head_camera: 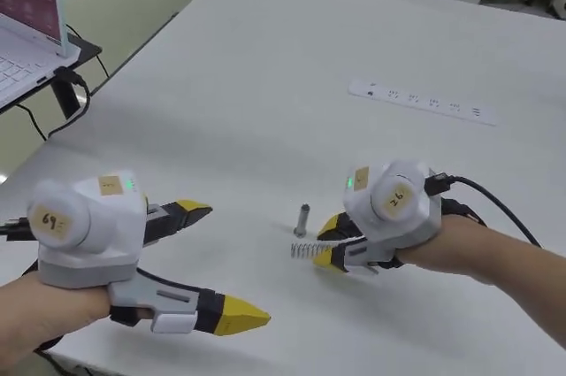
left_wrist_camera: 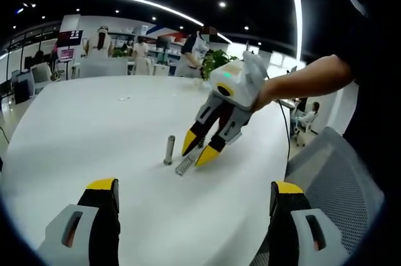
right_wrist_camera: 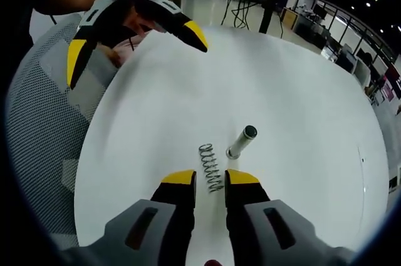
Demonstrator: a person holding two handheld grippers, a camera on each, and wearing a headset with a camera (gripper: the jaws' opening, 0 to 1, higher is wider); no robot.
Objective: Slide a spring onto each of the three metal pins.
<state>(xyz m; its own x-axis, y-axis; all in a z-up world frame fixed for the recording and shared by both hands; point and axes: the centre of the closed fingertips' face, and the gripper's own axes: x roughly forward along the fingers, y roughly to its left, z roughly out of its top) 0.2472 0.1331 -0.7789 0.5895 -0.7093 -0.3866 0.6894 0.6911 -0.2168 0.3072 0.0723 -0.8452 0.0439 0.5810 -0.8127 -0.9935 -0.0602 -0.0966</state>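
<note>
One short metal pin point(head_camera: 303, 219) point(left_wrist_camera: 169, 150) point(right_wrist_camera: 242, 141) stands upright on the white table point(head_camera: 265, 84). A small steel spring point(head_camera: 305, 249) point(left_wrist_camera: 183, 165) point(right_wrist_camera: 210, 166) lies flat just beside it. My right gripper point(head_camera: 328, 242) point(left_wrist_camera: 197, 149) point(right_wrist_camera: 210, 179) sits low on the table with its yellow tips a narrow gap apart. The spring's near end lies in that gap, not pinched. Well back at the near left, my left gripper point(head_camera: 217, 261) point(left_wrist_camera: 194, 186) point(right_wrist_camera: 135, 47) is held wide open with nothing between its fingers, pointing toward the pin.
A white power strip point(head_camera: 424, 102) lies farther back on the right. A laptop point(head_camera: 26, 22) rests on a stand beyond the table's left edge, with cables hanging. A grey mesh chair point(left_wrist_camera: 338, 172) point(right_wrist_camera: 37, 122) is at the near side. People stand far off in the room.
</note>
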